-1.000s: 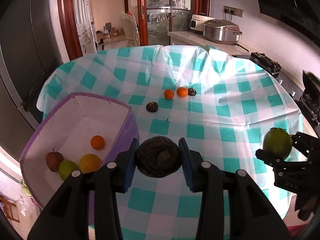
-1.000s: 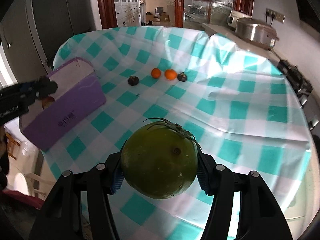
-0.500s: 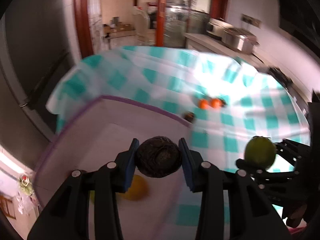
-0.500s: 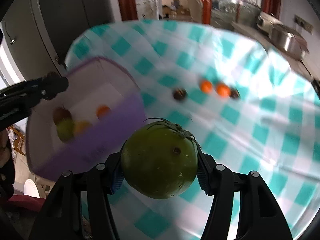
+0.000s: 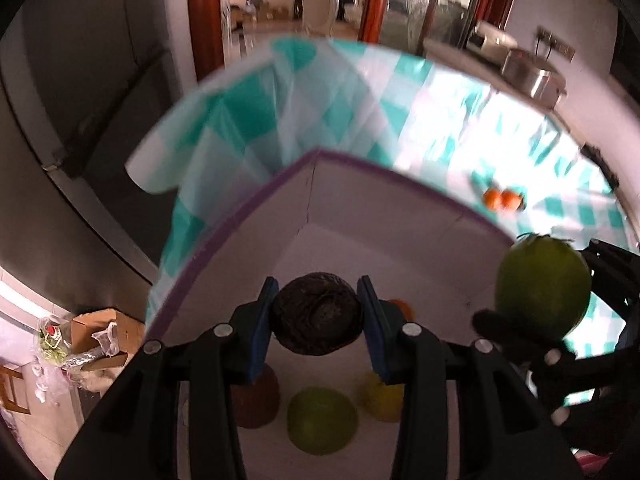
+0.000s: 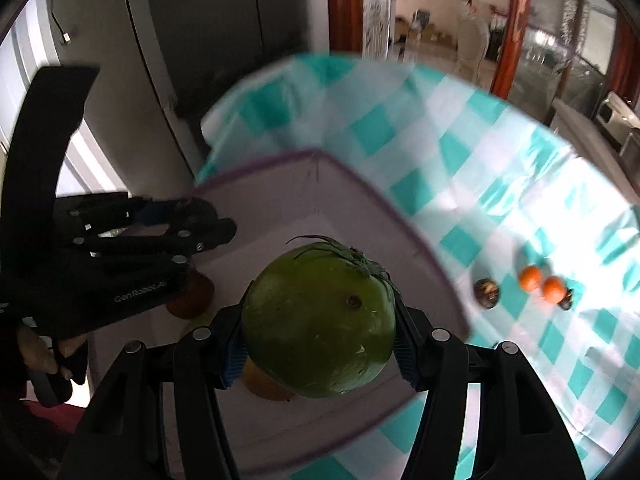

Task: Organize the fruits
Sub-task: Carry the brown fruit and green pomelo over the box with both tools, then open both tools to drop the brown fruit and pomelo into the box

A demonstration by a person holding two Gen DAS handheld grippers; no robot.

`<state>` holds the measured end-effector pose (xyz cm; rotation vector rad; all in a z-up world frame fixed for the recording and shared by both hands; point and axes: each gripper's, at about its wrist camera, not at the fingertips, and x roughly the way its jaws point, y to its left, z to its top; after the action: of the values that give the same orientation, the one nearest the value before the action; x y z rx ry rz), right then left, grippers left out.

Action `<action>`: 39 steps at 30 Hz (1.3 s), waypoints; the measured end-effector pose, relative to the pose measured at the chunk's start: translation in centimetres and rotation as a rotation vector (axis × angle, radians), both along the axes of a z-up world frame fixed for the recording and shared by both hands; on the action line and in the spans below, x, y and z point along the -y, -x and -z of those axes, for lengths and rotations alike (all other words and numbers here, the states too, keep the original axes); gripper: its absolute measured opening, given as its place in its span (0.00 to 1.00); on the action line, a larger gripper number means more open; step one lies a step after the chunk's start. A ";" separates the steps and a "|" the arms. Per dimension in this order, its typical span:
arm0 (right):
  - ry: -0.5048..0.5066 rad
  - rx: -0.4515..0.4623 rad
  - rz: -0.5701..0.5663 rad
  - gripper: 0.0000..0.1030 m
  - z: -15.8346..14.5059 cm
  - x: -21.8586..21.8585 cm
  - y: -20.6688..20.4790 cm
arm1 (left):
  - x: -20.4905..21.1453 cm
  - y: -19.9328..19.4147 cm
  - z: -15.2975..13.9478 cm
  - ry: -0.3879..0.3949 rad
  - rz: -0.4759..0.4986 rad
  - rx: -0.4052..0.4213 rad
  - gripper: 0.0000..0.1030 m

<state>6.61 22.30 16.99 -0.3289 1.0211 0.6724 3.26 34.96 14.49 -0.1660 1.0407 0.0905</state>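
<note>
My left gripper (image 5: 318, 318) is shut on a dark brown wrinkled fruit (image 5: 318, 320) and hangs over the inside of the purple-rimmed white box (image 5: 396, 216). On the box floor below lie a green fruit (image 5: 322, 420), a yellow fruit (image 5: 380, 400), a reddish-brown fruit (image 5: 256, 404) and a partly hidden orange one (image 5: 400, 307). My right gripper (image 6: 318, 324) is shut on a large green round fruit (image 6: 320, 320), also above the box (image 6: 360, 188). On the checked cloth remain two small oranges (image 6: 542, 283) and two dark fruits (image 6: 486, 292).
The table with the teal-and-white checked cloth (image 6: 500, 168) drops off just behind the box. A dark cabinet (image 5: 100, 80) stands to the left. A cardboard carton (image 5: 96, 336) sits on the floor. A steel pot (image 5: 532, 76) is on the far counter.
Both grippers have swung left from above the cloth to above the box, each keeping its fruit. The loose oranges and dark fruits now sit far to the right.
</note>
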 end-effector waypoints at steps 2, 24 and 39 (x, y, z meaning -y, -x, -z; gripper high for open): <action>0.057 -0.037 0.002 0.57 1.9 -0.9 -0.6 | -0.1 -0.6 1.2 0.000 0.018 -0.029 0.40; 0.333 -0.230 0.125 0.57 10.1 -2.2 -6.0 | 0.4 -4.8 9.5 -0.028 0.125 -0.231 0.40; 0.279 -0.258 0.132 0.57 10.6 -1.2 -6.6 | 0.4 -3.6 9.1 -0.049 0.078 -0.232 0.46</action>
<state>13.25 23.46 6.35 -0.4204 1.3755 0.4601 6.86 34.61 5.39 -0.0708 1.2741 0.0653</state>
